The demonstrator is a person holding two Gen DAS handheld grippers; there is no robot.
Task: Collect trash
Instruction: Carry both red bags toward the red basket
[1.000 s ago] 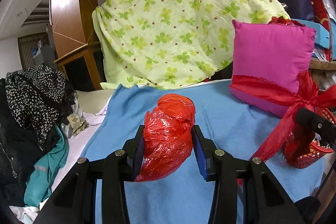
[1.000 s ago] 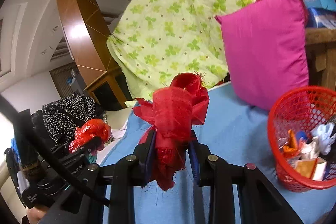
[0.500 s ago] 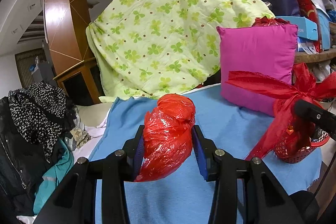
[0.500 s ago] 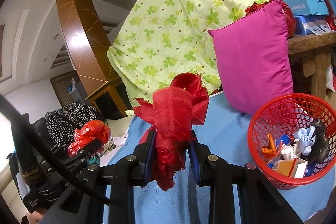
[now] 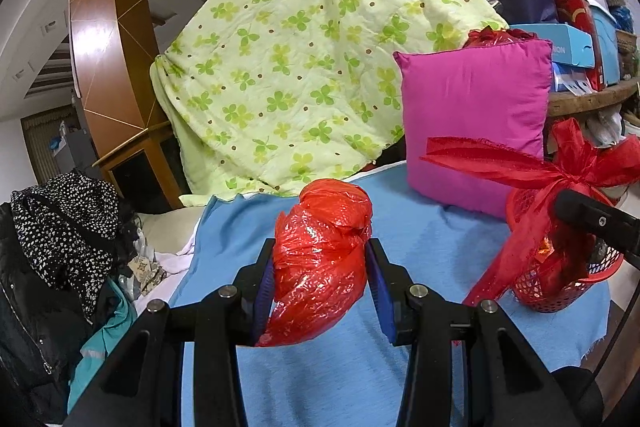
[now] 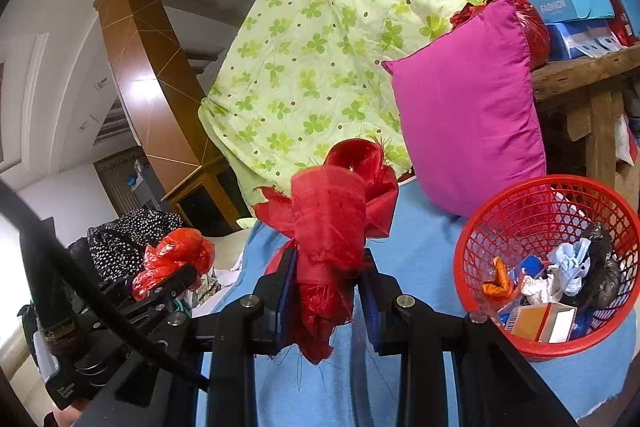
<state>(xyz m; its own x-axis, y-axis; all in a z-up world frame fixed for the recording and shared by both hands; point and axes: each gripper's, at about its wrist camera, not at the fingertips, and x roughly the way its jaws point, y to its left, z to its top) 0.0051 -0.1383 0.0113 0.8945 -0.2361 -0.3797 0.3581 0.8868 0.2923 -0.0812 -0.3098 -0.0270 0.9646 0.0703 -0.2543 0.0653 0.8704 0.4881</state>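
My left gripper (image 5: 320, 283) is shut on a crumpled red plastic bag (image 5: 320, 259), held above the blue cloth (image 5: 420, 239). My right gripper (image 6: 326, 291) is shut on a red ribbon bow (image 6: 332, 219). The bow's tails (image 5: 532, 171) hang in front of the red mesh basket (image 5: 560, 291) in the left wrist view. In the right wrist view the basket (image 6: 520, 211) sits low right on the blue cloth (image 6: 420, 247) and holds several scraps and a small box. The left gripper with the bag (image 6: 172, 259) shows at low left.
A magenta pillow (image 5: 472, 123) leans behind the basket, also in the right wrist view (image 6: 468, 119). A green clover quilt (image 5: 300, 67) hangs at the back. Dark clothes (image 5: 60, 239) pile at the left. A wooden shelf (image 6: 580, 71) with boxes stands right.
Both grippers have drawn back and risen a little, so the pillow and quilt look smaller. The basket now sits further inside the right wrist view. Both grips are unchanged.
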